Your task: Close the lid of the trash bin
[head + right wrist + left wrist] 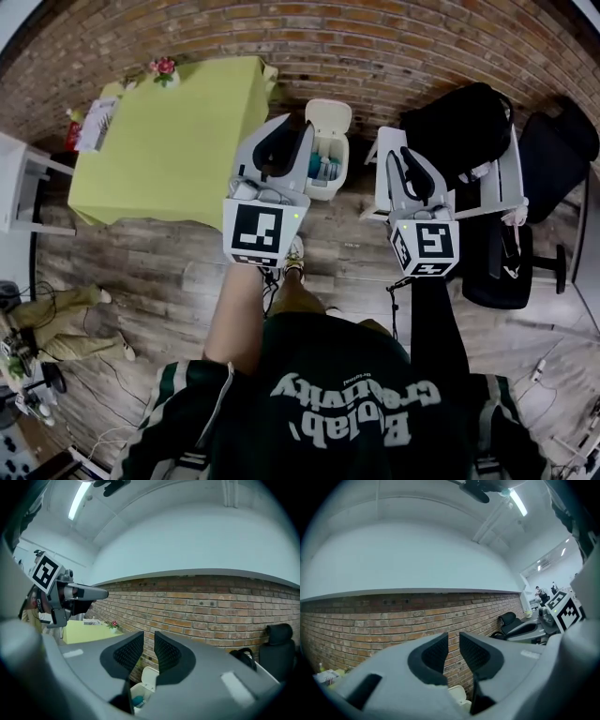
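Observation:
The white trash bin [330,176] stands on the floor against the brick wall, with its lid [329,116] tipped up and back and blue and white rubbish inside. My left gripper [292,133] is held level above and just left of the bin, its jaws a narrow gap apart and empty. My right gripper [401,157] is level to the right of the bin, also slightly apart and empty. In the left gripper view the left gripper [453,641] shows the bin [459,696] low beneath it. In the right gripper view the right gripper [149,641] has the raised lid [150,678] below its jaws.
A table with a green cloth [178,131] stands left of the bin, with flowers [162,67] at its far edge. A white desk [502,192] with a black bag [459,122] and a black chair [553,150] lie right. Someone's legs [56,323] and cables are at the left.

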Tool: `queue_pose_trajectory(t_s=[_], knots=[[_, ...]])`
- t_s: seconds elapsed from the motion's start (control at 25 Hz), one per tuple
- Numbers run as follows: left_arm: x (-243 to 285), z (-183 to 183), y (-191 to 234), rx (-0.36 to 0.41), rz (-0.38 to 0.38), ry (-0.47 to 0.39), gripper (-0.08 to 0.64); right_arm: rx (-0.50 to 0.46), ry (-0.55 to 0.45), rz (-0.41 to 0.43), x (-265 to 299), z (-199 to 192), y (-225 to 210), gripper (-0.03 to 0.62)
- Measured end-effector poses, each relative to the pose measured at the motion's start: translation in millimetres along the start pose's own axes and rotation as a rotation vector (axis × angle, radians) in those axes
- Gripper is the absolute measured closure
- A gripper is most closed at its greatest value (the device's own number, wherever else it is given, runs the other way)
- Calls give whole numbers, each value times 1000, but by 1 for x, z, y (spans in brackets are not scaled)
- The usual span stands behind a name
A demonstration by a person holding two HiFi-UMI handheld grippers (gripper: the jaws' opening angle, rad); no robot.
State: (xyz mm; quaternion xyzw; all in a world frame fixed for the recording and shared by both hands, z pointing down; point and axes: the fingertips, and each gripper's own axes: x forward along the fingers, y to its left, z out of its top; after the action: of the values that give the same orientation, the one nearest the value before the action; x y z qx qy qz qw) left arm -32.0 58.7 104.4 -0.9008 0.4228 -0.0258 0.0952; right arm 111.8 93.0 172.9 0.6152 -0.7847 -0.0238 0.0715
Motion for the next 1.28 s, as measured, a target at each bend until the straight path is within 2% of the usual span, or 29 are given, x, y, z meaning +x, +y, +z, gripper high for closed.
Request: queue_pose_trajectory(t_s=[0.4,0.6,1.08,1.28], knots=[[86,-8,57,-22,-125,-11,486,10,12,-64,99,15,-13,508],[121,-9,82,-65,-187,-25,511,30,-2,-105,140,24,-24,513],[169,-34,141,-32,-196,6,508,48,20,-113,218,16,-24,512],[180,-35,149,-73,-194,-41,511,59,36,-103,231,7,-26,511]])
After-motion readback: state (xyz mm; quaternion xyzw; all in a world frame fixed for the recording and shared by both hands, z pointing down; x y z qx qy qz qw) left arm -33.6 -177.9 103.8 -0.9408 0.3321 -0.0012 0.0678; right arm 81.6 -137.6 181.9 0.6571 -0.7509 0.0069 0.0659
